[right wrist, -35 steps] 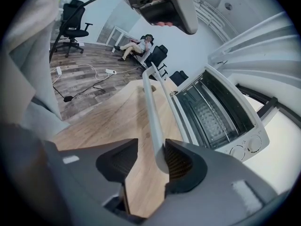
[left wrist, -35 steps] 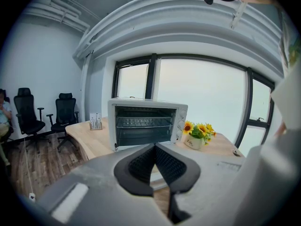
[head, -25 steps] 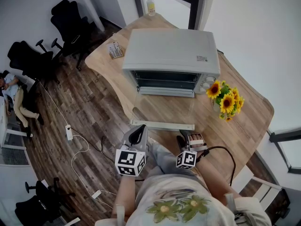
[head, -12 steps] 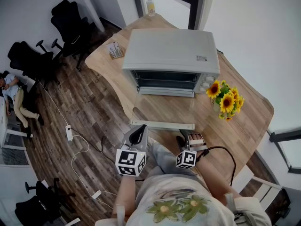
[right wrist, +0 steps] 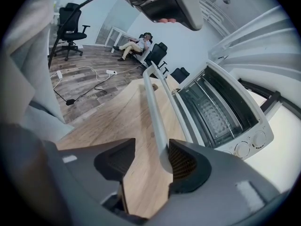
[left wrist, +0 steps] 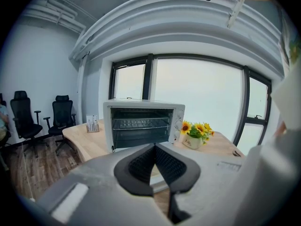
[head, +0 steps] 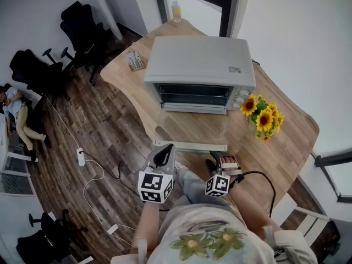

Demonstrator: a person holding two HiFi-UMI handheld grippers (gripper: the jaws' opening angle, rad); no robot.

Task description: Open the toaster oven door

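The white toaster oven [head: 201, 62] stands on the wooden table with its glass door [head: 192, 126] folded down flat and its racks showing [left wrist: 140, 124]. The door's pale handle bar [right wrist: 155, 109] runs between the jaws of my right gripper [right wrist: 151, 160]. Those jaws are opening: the bar lies against the right pad [right wrist: 181, 163], and the left pad stands clear of it. In the head view the right gripper [head: 224, 161] sits just in front of the handle [head: 190, 146]. My left gripper [left wrist: 154, 148] is shut on nothing, held back from the door's left corner [head: 164, 154].
A pot of sunflowers [head: 263, 118] stands right of the oven. A small card holder [head: 135, 60] and a bottle [head: 176, 9] are on the far side of the table. Office chairs [head: 38, 70], floor cables [head: 91, 172] and a seated person [head: 14, 111] are at the left.
Almost nothing has moved. The left gripper has shifted slightly to the right, and the door stays down flat.
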